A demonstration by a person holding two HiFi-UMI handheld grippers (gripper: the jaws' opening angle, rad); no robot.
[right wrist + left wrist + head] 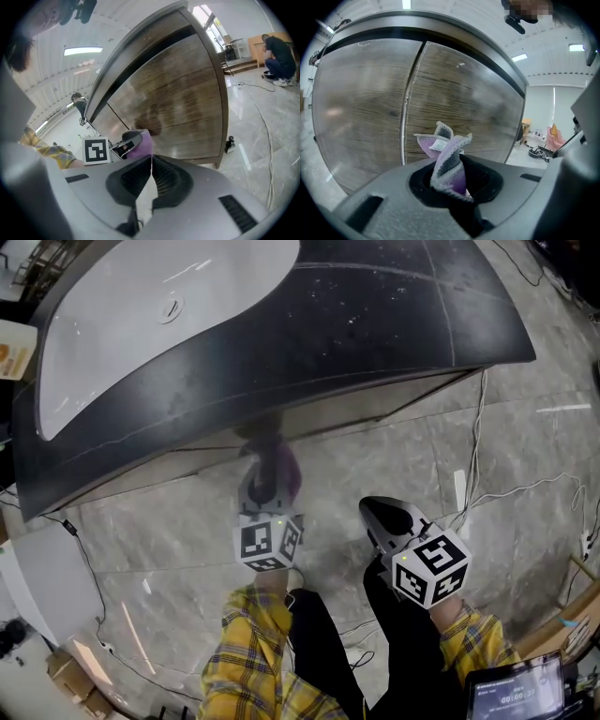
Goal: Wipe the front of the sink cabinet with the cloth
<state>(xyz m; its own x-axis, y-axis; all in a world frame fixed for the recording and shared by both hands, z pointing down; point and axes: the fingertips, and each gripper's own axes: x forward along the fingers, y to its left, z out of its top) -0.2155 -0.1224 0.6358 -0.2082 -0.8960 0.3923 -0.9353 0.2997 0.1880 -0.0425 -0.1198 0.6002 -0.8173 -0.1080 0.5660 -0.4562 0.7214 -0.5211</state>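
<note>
Our left tool (451, 185) is clamped on the purple cloth (449, 159), which sticks up close before the wooden front of the sink cabinet (365, 103); we cannot tell whether they touch. Our right tool (151, 164), beside it, is closed on nothing.

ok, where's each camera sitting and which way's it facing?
Head view: on the person's head, steeply down on the dark sink countertop; shows left hand-held gripper, right hand-held gripper, yellow plaid sleeves.
Left gripper view: rides the left one, faces the brown wooden cabinet front; jaws clamp the purple-grey cloth.
Right gripper view: rides the right one, faces the cabinet obliquely; jaws shut, empty.
Shared: all three show the cloth.
</note>
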